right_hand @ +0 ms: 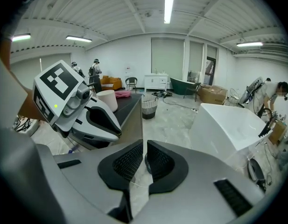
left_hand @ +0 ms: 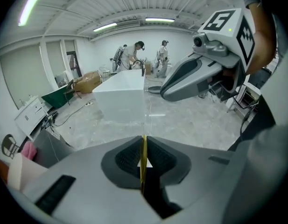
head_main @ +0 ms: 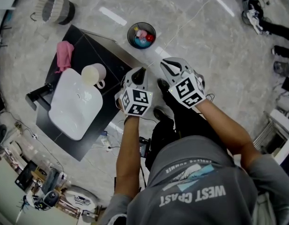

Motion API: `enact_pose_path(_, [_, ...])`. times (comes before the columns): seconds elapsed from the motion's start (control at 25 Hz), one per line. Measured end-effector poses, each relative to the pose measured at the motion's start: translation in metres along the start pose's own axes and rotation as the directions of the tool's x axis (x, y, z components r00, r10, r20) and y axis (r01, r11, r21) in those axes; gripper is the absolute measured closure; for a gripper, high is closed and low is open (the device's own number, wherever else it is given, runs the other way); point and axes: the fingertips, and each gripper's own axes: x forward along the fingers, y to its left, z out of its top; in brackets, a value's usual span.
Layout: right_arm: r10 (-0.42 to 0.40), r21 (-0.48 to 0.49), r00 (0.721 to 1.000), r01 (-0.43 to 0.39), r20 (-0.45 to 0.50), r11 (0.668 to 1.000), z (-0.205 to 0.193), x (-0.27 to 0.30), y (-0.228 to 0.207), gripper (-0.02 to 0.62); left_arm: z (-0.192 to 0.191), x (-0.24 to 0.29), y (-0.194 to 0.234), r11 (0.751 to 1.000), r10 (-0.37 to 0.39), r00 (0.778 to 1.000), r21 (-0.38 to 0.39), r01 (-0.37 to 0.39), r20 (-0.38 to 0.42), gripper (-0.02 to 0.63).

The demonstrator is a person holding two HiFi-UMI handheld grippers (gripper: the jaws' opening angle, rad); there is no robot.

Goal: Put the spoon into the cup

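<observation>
Hovering past the counter [head_main: 85, 43] with your left tongs [head_main: 139, 74] pinched nearly together, only a thin yellowish sliver between them, and your right tongs [head_main: 166, 71] a crack apart and empty, you'd want to spot the spoon first (I can't), then aim for the cream cup [head_main: 93, 74] beside the white tray [head_main: 74, 118].

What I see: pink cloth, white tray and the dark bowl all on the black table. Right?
No: head view shows the dark bowl on the floor beyond the black table. The pink cloth and white tray are on it.
</observation>
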Motion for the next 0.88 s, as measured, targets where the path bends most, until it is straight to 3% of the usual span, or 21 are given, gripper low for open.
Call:
enact_pose_path(0.44, [0.026,-0.081,0.997,-0.019,0.075,0.997,0.047,-0.006,0.03,0.56,0.018,-0.058,0.024,0.994,0.101,0.984,-0.058,-0.094,0.144,0.606])
enact_pose_path(0.88, [0.06,-0.177,0.992,-0.039,0.115,0.983,0.087,-0.015,0.058,0.56,0.027,-0.122,0.049,0.967,0.226,0.941,-0.176,-0.185,0.252,0.607])
